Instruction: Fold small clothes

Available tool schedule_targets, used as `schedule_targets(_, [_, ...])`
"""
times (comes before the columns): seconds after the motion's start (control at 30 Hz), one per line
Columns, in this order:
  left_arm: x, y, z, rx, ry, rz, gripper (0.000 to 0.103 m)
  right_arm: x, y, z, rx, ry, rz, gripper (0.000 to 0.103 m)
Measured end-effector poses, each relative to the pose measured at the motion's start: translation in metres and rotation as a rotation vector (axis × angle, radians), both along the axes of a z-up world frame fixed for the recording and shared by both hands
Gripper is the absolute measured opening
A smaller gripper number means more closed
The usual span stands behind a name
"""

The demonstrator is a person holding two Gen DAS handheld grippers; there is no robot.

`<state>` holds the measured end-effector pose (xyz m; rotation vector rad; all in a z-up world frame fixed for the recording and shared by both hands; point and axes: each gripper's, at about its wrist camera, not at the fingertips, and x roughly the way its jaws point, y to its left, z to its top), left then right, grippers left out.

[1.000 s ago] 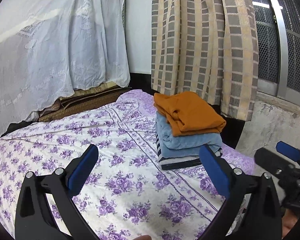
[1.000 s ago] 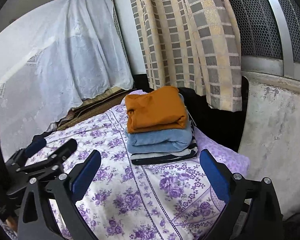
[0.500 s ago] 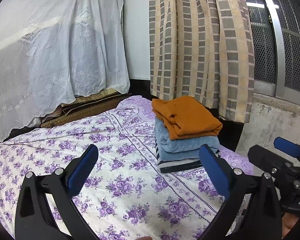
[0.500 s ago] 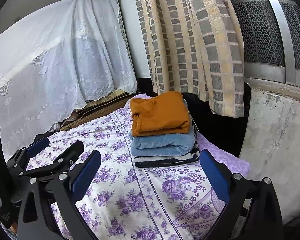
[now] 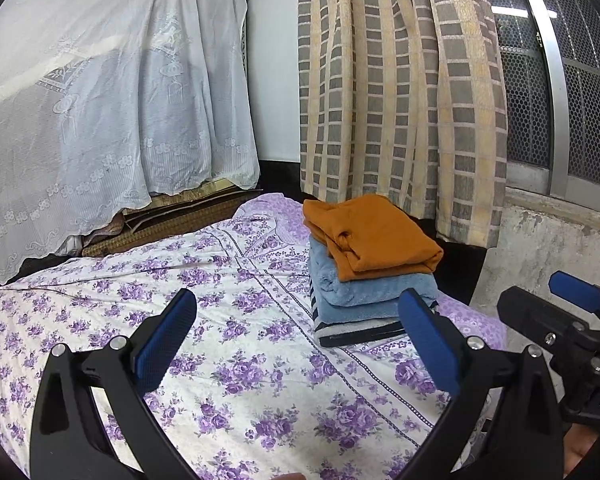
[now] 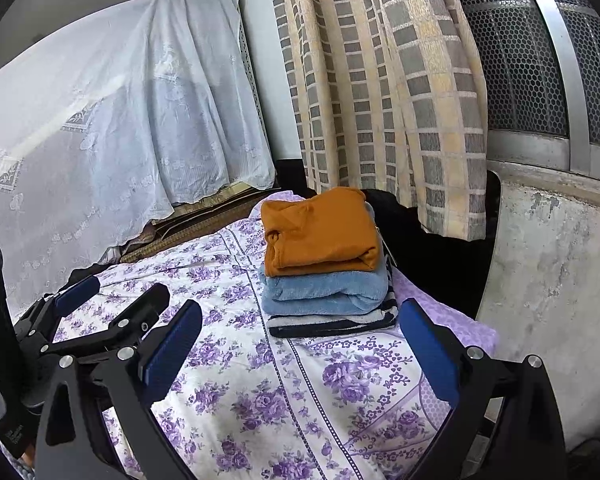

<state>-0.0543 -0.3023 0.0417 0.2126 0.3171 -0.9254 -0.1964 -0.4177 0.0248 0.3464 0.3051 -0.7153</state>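
Left wrist view: left gripper (image 5: 296,336), jaws standing wide apart and holding nothing, hovering over the near part of the bed (image 5: 228,368), which is wearing a white sheet printed with purple flowers. A stack of folded clothes is sitting at the far right of the bed: orange garment (image 5: 370,236) lying on top, blue towel (image 5: 364,292) lying under it, striped piece (image 5: 352,330) lying at the bottom. The right gripper (image 5: 560,312) is showing at the right edge, its jaws apart. A checked curtain (image 5: 400,92) is hanging behind the stack; a white lace cloth (image 5: 112,100) is draping at far left.

Right wrist view: right gripper (image 6: 300,344), jaws spread wide and empty, hovering over the near bed (image 6: 260,392). The same stack is sitting just beyond the blue pads: orange garment (image 6: 320,232), blue towel (image 6: 324,292), striped piece (image 6: 332,322). The left gripper (image 6: 112,300) is showing at near left, its jaws parted. The checked curtain (image 6: 380,80) is hanging behind, a stained grey wall (image 6: 552,272) is standing to the right.
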Motion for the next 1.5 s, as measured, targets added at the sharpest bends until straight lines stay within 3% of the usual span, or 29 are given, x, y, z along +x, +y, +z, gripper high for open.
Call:
schedule_targets(0.47, [-0.010, 0.001, -0.005, 0.009, -0.032, -0.013, 0.098, -0.001, -0.001, 0.000, 0.001, 0.000, -0.002, 0.099])
schedule_targets(1.5, [0.006, 0.003, -0.005, 0.022, 0.041, -0.029, 0.098, 0.003, -0.002, -0.002, 0.008, 0.010, 0.010, 0.099])
